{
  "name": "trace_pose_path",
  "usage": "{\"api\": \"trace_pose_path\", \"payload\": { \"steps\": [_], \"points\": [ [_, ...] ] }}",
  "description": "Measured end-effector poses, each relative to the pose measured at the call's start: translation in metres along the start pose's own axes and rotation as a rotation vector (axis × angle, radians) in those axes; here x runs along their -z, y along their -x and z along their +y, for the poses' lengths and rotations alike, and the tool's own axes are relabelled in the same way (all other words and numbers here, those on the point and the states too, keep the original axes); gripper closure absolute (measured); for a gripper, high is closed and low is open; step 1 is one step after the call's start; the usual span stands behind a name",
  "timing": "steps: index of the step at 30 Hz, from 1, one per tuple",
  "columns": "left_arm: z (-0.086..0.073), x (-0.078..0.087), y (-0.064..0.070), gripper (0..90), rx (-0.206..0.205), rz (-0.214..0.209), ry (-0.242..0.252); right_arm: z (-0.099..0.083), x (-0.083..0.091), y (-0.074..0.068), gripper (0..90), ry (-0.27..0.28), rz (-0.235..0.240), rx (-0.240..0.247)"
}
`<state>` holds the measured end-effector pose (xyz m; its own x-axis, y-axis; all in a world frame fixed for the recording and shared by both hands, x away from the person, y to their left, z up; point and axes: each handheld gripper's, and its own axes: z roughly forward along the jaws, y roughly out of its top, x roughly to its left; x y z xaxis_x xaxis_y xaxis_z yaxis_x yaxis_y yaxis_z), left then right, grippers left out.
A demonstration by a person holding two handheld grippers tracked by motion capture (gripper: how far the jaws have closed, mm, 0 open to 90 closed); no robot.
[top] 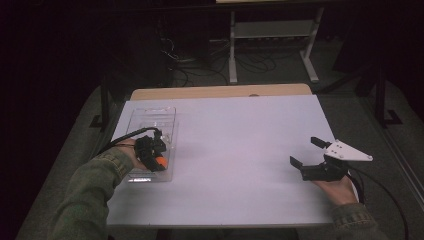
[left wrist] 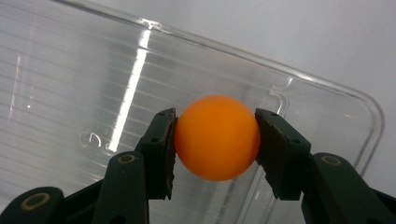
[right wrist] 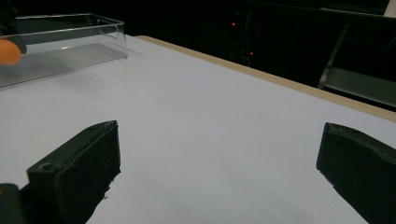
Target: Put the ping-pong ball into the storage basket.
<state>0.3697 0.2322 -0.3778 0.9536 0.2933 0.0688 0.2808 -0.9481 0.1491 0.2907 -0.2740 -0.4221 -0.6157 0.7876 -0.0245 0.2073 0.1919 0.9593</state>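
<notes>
Left claw (left wrist: pixel 215 140) pinches the orange ball (left wrist: pixel 217 137) over the clear tray (left wrist: pixel 70 84); right claw (top: pixel 306 151) spread wide.

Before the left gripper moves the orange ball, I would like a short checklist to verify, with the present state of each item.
1. Grip: the left gripper has a jaw pressed on each side of the orange ball. Ok.
2. Ball centred between the jaws, not near the tips. Ok.
3. Ball lifted off the clear tray floor: cannot tell.
4. Tray wall beside the ball could catch a sideways move; lifting first seems safer. Not ok.
5. Right gripper open, holding nothing, far across the table. Ok.
6. Left cable trails over the tray edge, could drag. Cannot tell.
</notes>
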Motion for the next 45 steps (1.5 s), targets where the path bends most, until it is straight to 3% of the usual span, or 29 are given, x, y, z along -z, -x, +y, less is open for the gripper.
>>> {"api": "trace_pose_path", "payload": {
  "steps": [14,21,26,36,42,45],
  "points": [
    [0.0,0.002,-0.002,46.1,0.019,0.025,0.012,0.0,0.0,0.0,0.0,-0.002,-0.002,-0.001],
    [-0.004,0.008,-0.002,33.9,0.043,0.064,0.025,0.0,0.0,0.0,0.0,-0.005,-0.003,0.002],
    [-0.009,0.016,-0.005,25.2,0.095,0.099,0.061,-0.001,0.0,0.0,0.0,-0.009,-0.004,0.001],
    [-0.015,0.029,-0.011,18.0,0.136,0.146,0.133,-0.001,0.0,0.0,0.0,-0.013,-0.006,-0.001],
    [-0.019,0.035,-0.012,7.2,0.169,0.158,0.16,-0.001,0.0,0.0,0.0,-0.014,-0.006,-0.002],
    [-0.019,0.036,-0.011,2.9,0.173,0.184,0.169,-0.001,0.0,0.0,0.0,-0.014,-0.007,-0.002]
  ]
}}
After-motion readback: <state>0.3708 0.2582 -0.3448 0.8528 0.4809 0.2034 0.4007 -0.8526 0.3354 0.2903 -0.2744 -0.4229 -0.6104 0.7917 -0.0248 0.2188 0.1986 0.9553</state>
